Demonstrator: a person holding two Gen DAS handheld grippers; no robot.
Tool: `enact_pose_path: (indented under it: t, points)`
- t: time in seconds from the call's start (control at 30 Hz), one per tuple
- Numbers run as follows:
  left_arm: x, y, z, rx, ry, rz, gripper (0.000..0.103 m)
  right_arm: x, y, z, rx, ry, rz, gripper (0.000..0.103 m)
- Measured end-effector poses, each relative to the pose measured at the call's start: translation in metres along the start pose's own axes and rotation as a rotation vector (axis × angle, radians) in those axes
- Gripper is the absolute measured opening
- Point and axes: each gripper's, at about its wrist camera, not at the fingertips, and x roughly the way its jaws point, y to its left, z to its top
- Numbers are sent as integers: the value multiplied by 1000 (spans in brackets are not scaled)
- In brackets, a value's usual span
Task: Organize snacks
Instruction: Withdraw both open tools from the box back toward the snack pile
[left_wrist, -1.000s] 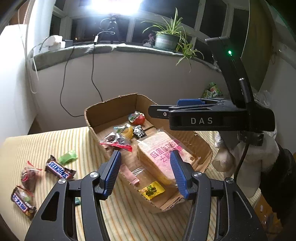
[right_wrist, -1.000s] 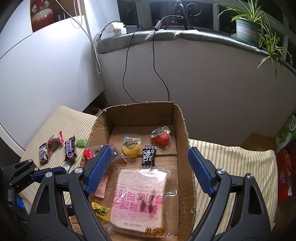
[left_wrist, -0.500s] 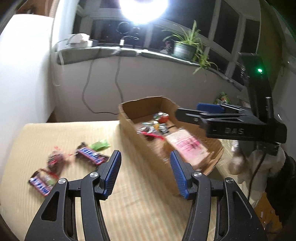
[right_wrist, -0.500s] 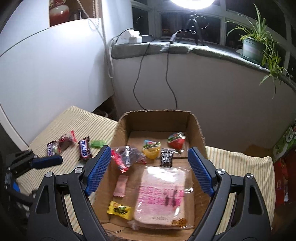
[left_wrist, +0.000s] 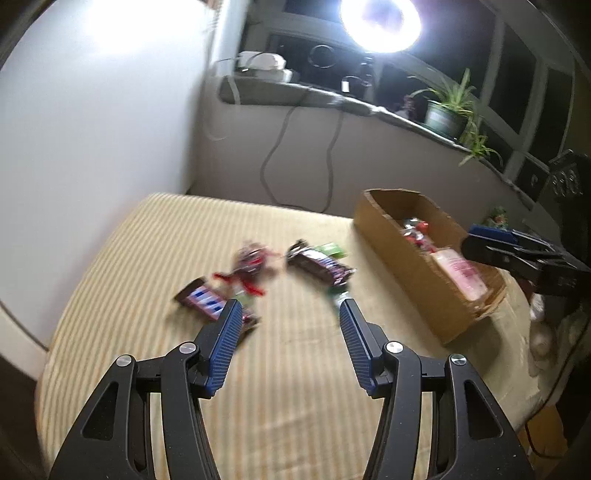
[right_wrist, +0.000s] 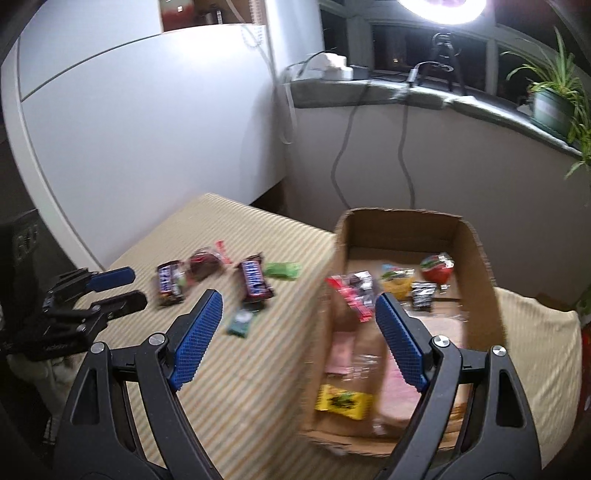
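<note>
Currently both tongs gape wide, empty: left tongs, right tongs. Loose snacks clustered on striped table, beside cardboard box. Risk: crowded, overlapping wrappers, so one pinch may snag two or slip on foil.

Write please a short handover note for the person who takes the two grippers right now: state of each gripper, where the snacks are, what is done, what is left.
Left gripper: open, empty, above the striped table, pointing at the loose snacks.
Right gripper: open, empty, over the left wall of the cardboard box.
Done: the box holds the bagged bread, a yellow packet, jelly cups and small wrappers.
Left: on the table, two Snickers bars, a red-wrapped candy, a green packet and a small teal packet.
</note>
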Motion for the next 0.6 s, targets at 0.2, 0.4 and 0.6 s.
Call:
enact_pose_path:
  t: [0.2, 0.4, 0.6]
  points:
    - [4, 28, -11, -69, 22, 22, 54, 19, 31, -11, 23, 38, 65, 87]
    - [16, 35, -17, -104, 48, -2, 54, 48, 64, -31, 29, 94, 68, 74]
    - [36, 38, -13, -117, 75, -4, 54, 81, 74, -40, 32, 153, 6, 68]
